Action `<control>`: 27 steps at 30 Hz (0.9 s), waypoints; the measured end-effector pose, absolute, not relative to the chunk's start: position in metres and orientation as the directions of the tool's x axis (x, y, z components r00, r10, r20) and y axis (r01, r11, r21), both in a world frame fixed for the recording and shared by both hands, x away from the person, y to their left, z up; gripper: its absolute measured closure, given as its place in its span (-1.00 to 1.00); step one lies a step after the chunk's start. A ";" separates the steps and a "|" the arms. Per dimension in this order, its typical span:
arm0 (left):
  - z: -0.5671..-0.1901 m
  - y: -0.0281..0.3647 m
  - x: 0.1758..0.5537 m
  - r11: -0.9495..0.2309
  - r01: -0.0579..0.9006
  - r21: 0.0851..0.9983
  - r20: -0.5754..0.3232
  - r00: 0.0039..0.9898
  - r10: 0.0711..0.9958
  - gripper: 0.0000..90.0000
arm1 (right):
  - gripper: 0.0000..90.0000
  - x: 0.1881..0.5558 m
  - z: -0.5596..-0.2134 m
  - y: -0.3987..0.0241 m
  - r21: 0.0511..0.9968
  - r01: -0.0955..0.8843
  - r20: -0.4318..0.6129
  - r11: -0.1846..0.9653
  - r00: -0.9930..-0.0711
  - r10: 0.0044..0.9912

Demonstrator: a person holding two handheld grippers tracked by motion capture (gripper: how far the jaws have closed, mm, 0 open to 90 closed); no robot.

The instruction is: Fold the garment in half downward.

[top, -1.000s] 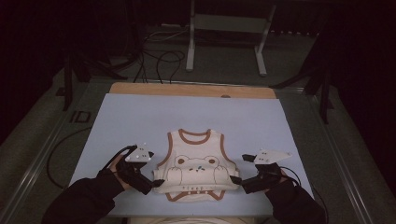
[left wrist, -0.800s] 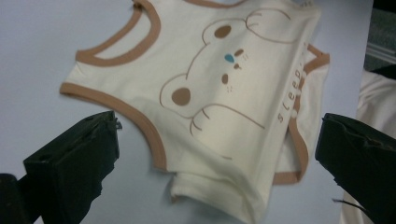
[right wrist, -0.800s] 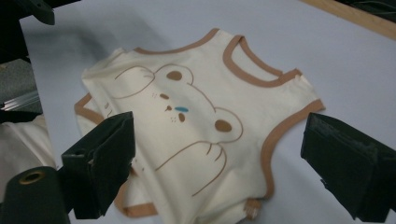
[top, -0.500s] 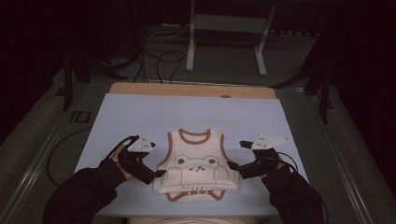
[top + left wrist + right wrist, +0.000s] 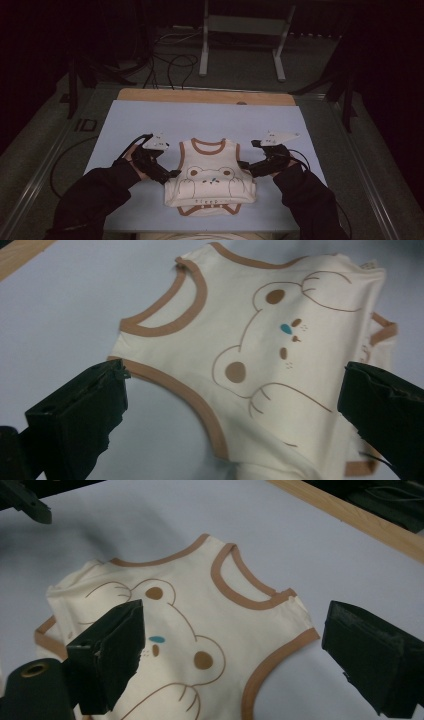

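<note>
vest: lies flat on the blue mat, near its 6 o'clock edge | axis: long axis 12–6, neck hole toward 12, bear print up | left gripper: at vest's 9 o'clock side, jaws spread, empty | right gripper: at vest's 3 o'clock side, jaws spread, empty

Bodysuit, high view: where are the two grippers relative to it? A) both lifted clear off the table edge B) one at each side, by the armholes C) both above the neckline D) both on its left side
B: the left gripper sits at the left armhole of the bodysuit and the right gripper at the right armhole, both with jaws open.
</note>
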State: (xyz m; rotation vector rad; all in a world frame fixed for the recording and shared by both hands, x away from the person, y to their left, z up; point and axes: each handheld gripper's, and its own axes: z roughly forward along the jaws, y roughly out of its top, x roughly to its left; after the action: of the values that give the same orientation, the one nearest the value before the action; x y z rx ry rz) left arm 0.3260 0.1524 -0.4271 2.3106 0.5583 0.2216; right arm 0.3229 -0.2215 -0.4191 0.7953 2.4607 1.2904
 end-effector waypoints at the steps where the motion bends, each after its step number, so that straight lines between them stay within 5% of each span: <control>1: -0.427 0.152 0.326 -0.634 0.328 0.700 -0.005 0.891 0.455 -0.99 | -0.77 0.323 -0.419 -0.221 0.817 0.350 0.030 0.459 -0.819 0.572; 27: -0.464 0.141 0.384 -0.646 0.379 0.662 -0.055 0.885 0.463 -0.99 | -0.77 0.404 -0.475 -0.208 0.738 0.448 0.107 0.505 -0.816 0.568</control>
State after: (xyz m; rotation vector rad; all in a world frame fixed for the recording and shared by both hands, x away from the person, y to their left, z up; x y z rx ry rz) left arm 0.3841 0.1409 -0.4645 2.3446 0.6024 0.1547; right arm 0.4043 -0.2077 -0.4747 0.8814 2.5927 1.2053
